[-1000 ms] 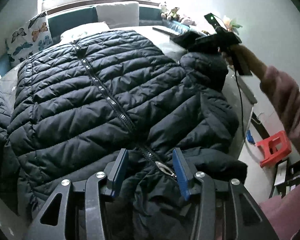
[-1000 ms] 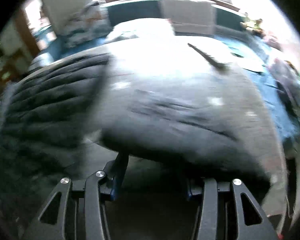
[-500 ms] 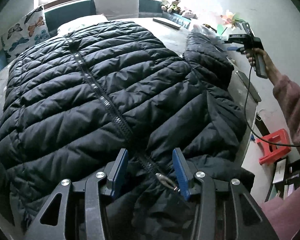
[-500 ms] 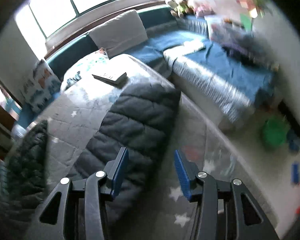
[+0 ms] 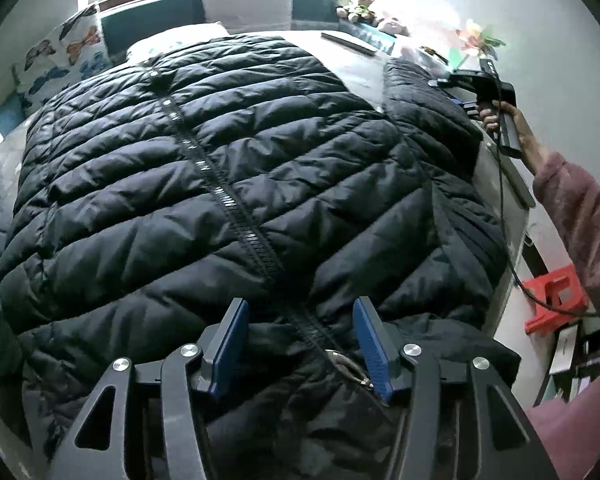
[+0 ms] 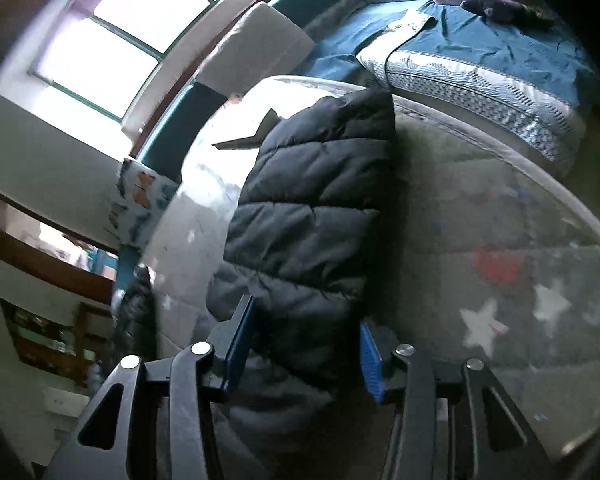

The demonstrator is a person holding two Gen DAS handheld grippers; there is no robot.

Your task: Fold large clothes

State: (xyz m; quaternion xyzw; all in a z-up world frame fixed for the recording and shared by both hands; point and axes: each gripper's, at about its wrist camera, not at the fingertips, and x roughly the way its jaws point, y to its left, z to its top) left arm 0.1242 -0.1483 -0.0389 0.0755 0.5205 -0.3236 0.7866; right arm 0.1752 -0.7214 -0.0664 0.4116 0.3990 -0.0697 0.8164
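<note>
A black quilted puffer jacket lies front up on a bed, zipper running down its middle. My left gripper is open, hovering over the collar end by the metal zipper pull. The jacket's right sleeve lies stretched along the bed's right edge. My right gripper shows in the left wrist view beside that sleeve. In the right wrist view my right gripper is open, its blue pads either side of the sleeve, not closed on it.
The bed cover has star prints. A butterfly pillow and white cushion sit at the head. A dark flat object lies on the bed beyond the jacket. A red stool stands on the floor at right.
My right gripper let go of the sleeve, which now lies flat along the bed edge, and the gripper has come down over it. My left gripper shifted slightly over the collar.
</note>
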